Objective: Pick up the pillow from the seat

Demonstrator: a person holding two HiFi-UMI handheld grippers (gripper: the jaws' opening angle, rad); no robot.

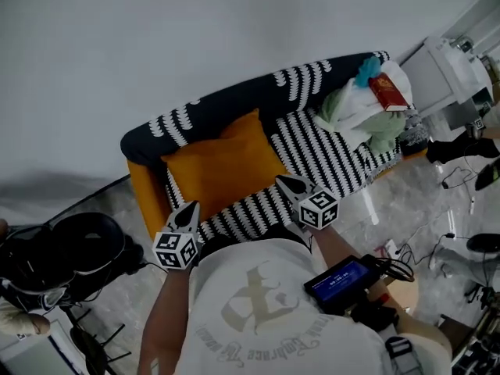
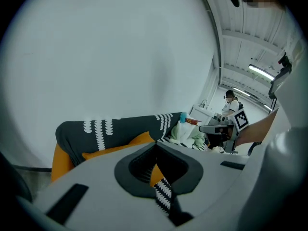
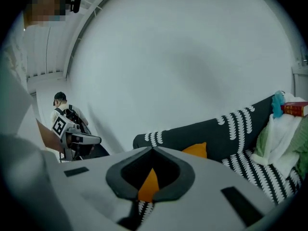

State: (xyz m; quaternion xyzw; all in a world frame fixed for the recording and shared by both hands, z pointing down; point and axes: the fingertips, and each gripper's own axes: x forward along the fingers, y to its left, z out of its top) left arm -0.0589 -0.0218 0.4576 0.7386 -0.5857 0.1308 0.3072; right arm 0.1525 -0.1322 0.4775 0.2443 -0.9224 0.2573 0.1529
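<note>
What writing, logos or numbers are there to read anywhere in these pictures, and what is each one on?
Nothing here reads clearly.
Shirt print: an emblem with curved lettering beneath, upside down and too blurred to read.
Blue screen: lines of text, too small to read.
Red book: a gold mark on the cover, unreadable.
Marker cubes: black-and-white square patterns, no words.
</note>
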